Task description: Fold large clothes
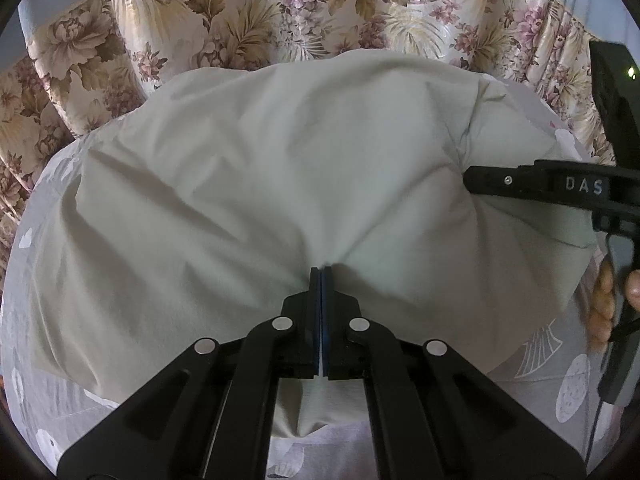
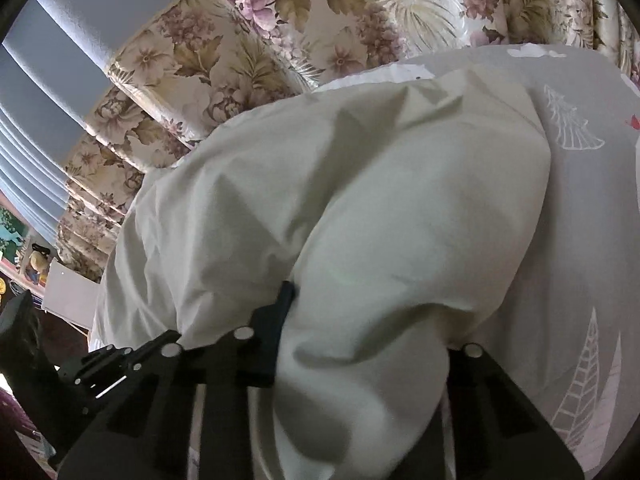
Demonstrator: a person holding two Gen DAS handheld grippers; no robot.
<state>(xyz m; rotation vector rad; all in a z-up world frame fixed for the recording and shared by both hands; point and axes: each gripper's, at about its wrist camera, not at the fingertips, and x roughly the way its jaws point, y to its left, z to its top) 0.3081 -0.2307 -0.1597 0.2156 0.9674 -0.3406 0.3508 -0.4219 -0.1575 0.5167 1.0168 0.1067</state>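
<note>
A large pale green-white garment [image 1: 260,184] lies spread on a grey patterned bed sheet [image 1: 48,412]. My left gripper [image 1: 321,270] is shut on a pinch of the garment at its near middle, with creases fanning out from the tips. My right gripper [image 1: 470,180] comes in from the right, shut on the garment's right part. In the right wrist view the garment [image 2: 400,208] bulges over the right gripper [image 2: 292,292]; one finger [image 2: 280,312] shows and the other is hidden under the cloth.
A floral curtain [image 1: 248,12] hangs behind the bed and also shows in the right wrist view [image 2: 280,20]. The person's hand [image 1: 604,300] holds the right gripper's handle. A grey sheet with white prints [image 2: 592,208] lies to the right. Shelves with small items [image 2: 24,264] stand at far left.
</note>
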